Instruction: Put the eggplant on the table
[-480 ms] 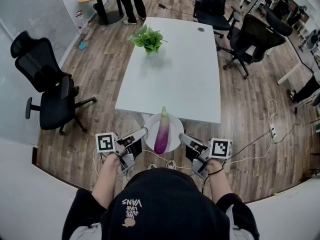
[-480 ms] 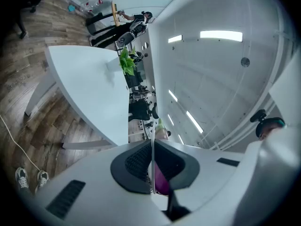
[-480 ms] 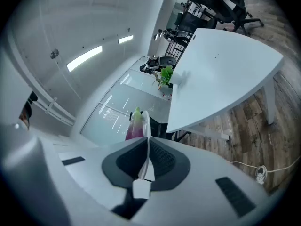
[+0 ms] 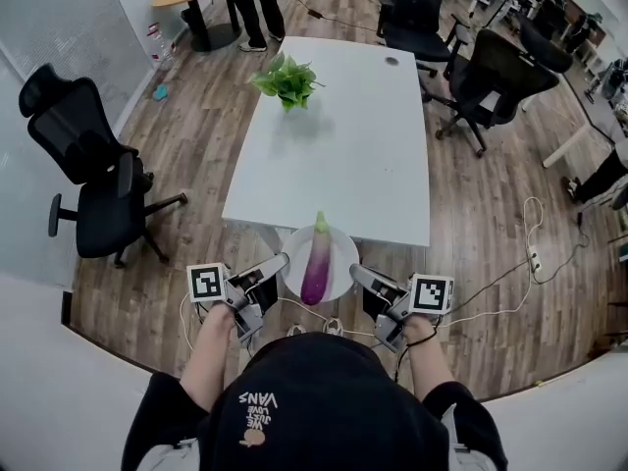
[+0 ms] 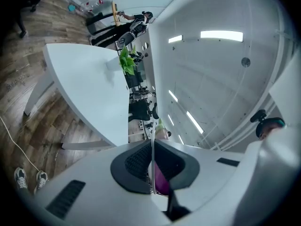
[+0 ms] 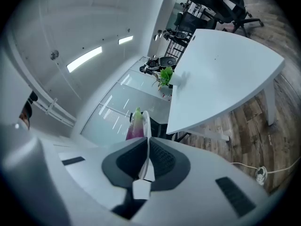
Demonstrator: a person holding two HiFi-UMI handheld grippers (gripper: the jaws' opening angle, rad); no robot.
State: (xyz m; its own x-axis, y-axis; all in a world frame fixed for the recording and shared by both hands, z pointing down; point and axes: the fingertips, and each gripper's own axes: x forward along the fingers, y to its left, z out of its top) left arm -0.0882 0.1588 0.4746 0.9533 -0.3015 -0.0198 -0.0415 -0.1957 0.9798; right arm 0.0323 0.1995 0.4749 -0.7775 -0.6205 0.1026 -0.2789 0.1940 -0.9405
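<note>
- Barely any shift since the earlier frame: plate (image 4: 340, 246) hangs at the near edge of the surface (image 4: 343, 145).
- Left gripper (image 4: 282, 260) and right gripper (image 4: 357, 272): jaws narrow, pinching opposite rims; eggplant (image 4: 316, 258) lies on the plate.
- Best kept level, both sides advancing evenly.

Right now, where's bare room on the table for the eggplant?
The table is almost all bare: the whole near half, from the edge by the plate up to the plant, and the right side up to the small round hole. Only the far left corner, around the plant, is taken. Chairs crowd the floor off its far right.
</note>
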